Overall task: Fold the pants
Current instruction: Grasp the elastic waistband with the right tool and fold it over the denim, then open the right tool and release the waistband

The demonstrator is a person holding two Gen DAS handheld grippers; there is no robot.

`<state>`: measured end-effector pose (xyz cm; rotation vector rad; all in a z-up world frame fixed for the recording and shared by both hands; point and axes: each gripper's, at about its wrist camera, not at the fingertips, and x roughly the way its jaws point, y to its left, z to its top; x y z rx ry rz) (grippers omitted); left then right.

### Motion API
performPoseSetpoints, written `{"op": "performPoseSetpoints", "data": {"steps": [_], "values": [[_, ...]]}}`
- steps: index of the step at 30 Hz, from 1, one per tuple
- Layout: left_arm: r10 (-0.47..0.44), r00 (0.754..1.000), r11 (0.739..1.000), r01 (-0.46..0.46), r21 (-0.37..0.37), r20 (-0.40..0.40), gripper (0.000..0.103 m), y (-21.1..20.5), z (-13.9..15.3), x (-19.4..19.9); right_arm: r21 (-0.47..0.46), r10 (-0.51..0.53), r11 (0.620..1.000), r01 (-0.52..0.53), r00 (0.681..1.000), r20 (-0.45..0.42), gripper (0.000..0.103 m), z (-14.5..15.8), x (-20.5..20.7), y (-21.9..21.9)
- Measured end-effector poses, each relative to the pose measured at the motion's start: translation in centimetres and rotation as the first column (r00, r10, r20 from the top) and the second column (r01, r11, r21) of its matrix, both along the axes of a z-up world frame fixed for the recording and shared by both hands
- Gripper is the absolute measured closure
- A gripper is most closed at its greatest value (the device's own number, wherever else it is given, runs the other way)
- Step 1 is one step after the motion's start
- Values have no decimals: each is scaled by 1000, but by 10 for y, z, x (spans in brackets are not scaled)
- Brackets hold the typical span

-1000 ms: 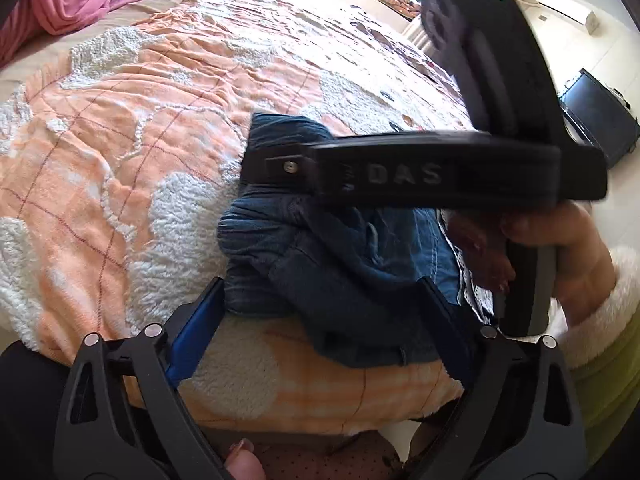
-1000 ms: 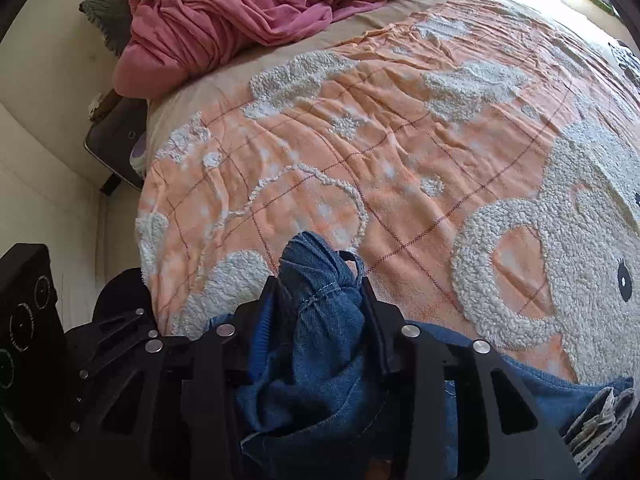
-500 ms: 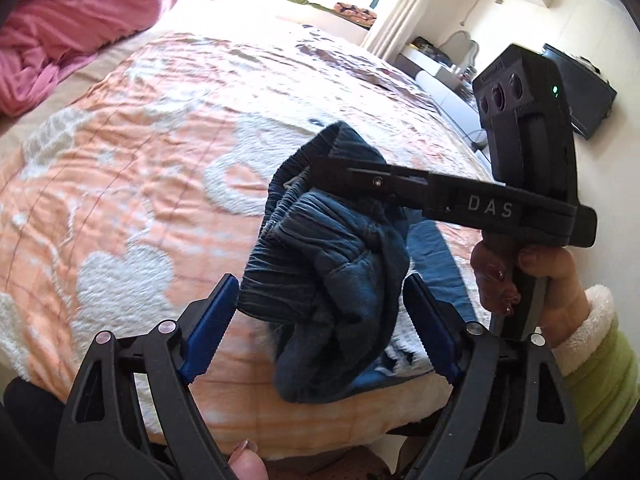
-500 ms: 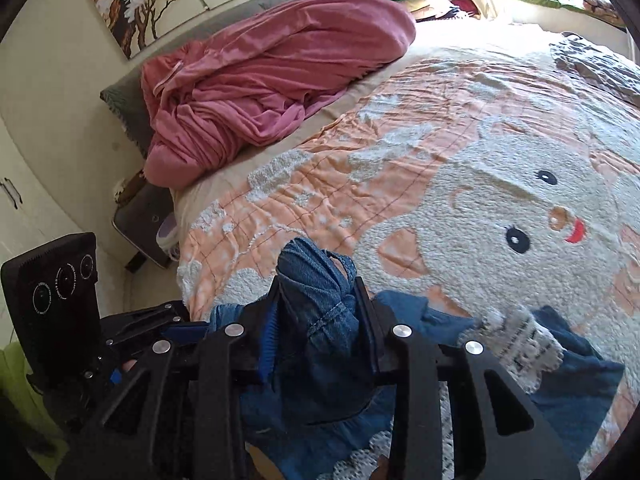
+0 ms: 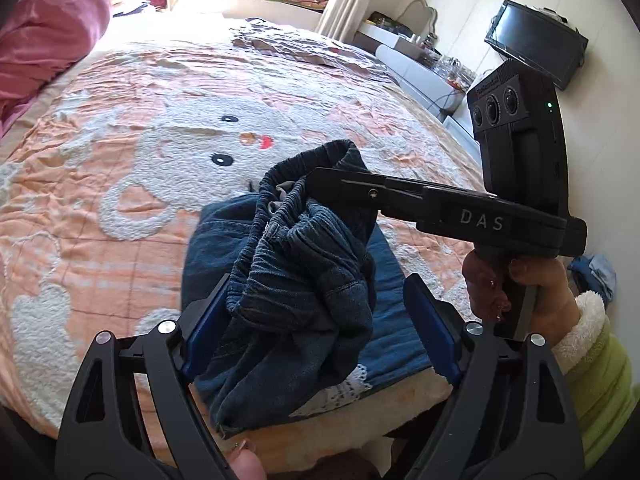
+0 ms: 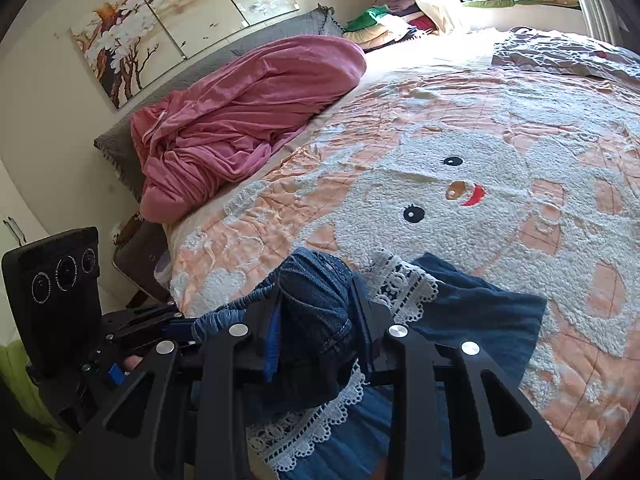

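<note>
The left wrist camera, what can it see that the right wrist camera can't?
Only the left wrist view shows the black flat television on the wall and the hand around the right gripper's handle. Only the right wrist view shows the blossom-tree paintings. Both show the dark blue denim pants, the crumpled pink blanket and the peach bear-face bedspread.

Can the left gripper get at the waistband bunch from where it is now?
Probably yes. The bunched waistband hangs between the open jaws of the left gripper, nothing blocking. The right gripper, jaws closing on the denim, holds it up; the rest of the pants lies on the bed.
</note>
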<state>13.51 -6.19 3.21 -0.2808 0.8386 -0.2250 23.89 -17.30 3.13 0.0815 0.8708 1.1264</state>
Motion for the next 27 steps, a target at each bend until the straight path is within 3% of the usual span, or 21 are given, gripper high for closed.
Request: {"op": "performPoseSetpoints", "data": {"steps": [15, 20, 22, 27], "values": [[-81, 995, 996, 83, 33, -51, 26, -42, -21, 10, 26, -47, 999, 48, 998, -36, 74, -25, 7, -43], [-94, 994, 995, 96, 29, -62, 26, -44, -28, 8, 7, -126, 992, 127, 989, -73, 64, -36, 16, -59], [-103, 993, 994, 105, 25, -64, 26, -47, -30, 6, 10, -172, 985, 174, 980, -102, 50, -39, 21, -72], [-122, 991, 991, 125, 43, -52, 26, -58, -36, -7, -19, -224, 975, 224, 970, -90, 36, -31, 15, -87]]}}
